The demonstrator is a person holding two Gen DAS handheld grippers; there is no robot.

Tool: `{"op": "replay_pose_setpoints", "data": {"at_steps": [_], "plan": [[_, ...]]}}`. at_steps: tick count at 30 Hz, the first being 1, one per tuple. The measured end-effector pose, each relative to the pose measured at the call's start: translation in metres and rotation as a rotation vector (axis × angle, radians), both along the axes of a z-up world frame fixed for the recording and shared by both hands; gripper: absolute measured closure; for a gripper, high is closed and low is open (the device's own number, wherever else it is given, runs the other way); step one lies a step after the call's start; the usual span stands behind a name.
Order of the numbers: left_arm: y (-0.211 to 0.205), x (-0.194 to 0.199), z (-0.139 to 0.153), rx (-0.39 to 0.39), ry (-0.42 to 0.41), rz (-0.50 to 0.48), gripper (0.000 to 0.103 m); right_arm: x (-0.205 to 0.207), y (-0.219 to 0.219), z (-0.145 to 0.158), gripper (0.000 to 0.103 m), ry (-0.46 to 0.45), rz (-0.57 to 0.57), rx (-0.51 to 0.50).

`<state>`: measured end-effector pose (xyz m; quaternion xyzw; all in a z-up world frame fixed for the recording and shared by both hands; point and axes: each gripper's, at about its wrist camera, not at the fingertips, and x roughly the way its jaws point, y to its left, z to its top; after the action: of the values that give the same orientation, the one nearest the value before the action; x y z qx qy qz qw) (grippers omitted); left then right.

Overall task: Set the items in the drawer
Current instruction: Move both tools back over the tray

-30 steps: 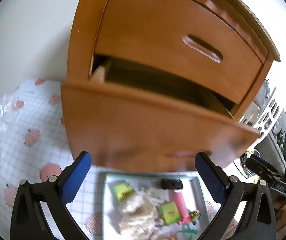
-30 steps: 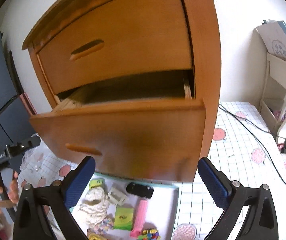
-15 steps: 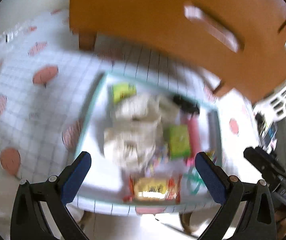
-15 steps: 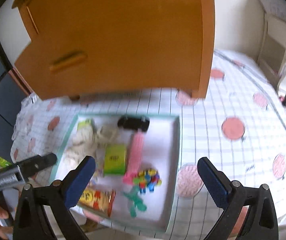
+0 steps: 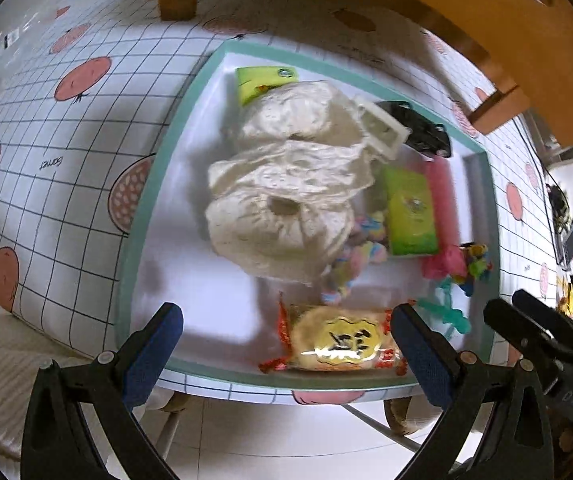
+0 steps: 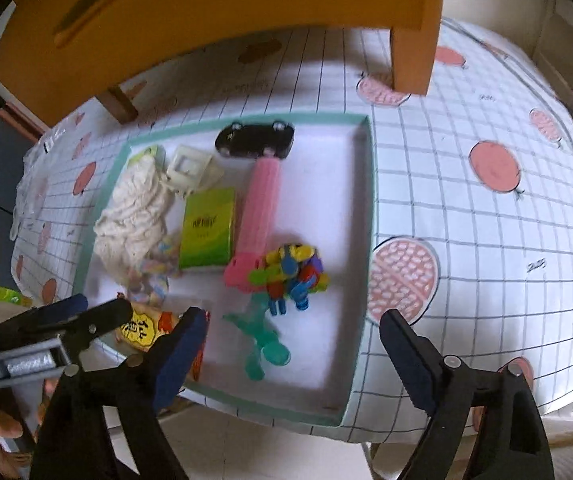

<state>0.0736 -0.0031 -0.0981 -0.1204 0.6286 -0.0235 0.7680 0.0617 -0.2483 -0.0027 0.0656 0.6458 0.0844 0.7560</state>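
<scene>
Wooden cabinet (image 6: 214, 12) fills the top of both views, standing on the gridded tablecloth (image 6: 486, 220) printed with red fruit; its slot handle (image 6: 92, 6) shows at the upper left of the right wrist view. Whether a drawer is open cannot be told from here.

Just in front of the cabinet's feet lies a shallow white tray with a teal rim (image 6: 368, 216), near the table's front edge, holding all the items. Biggest is a crumpled cream lace cloth (image 5: 282, 188) at the tray's left. A pink comb-like bar (image 6: 260, 208) lies beside the cloth's far side, its long axis running from the cabinet toward the viewer, its wider end nearest the viewer. A black toy car (image 6: 254, 140) sits crosswise at the bar's far end, long axis parallel to the cabinet front. A green packet (image 6: 206, 232) lies between cloth and pink bar, lengthwise along the bar. A red-and-yellow snack packet (image 5: 340, 340) rests at the near rim, lying crosswise. A multicoloured clip cluster (image 6: 294, 276) touches the bar's near end, with a teal plastic piece (image 6: 262, 340) just below it.

Left gripper (image 5: 286, 352) hangs over the snack packet with jaws wide, nothing pressed. Right gripper (image 6: 292, 350) hangs over the teal piece; its jaws have just been closing somewhat yet stand wide, gripping nothing.
</scene>
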Motion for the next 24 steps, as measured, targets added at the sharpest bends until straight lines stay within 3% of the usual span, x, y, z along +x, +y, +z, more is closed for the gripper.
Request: {"op": "replay_pose_setpoints", "data": {"at_steps": [5, 10, 24], "plan": [[0.005, 0.000, -0.001, -0.012, 0.017, -0.003, 0.000, -0.002, 0.009, -0.006, 0.027, 0.042, 0.019, 0.022], [0.000, -0.002, -0.003, -0.010, 0.040, -0.034, 0.000, -0.003, 0.013, -0.010, 0.046, 0.070, 0.036, 0.045], [0.001, 0.000, -0.003, 0.013, 0.025, -0.039, 0.000, -0.001, 0.014, -0.037, 0.056, 0.164, 0.015, 0.071]]}}
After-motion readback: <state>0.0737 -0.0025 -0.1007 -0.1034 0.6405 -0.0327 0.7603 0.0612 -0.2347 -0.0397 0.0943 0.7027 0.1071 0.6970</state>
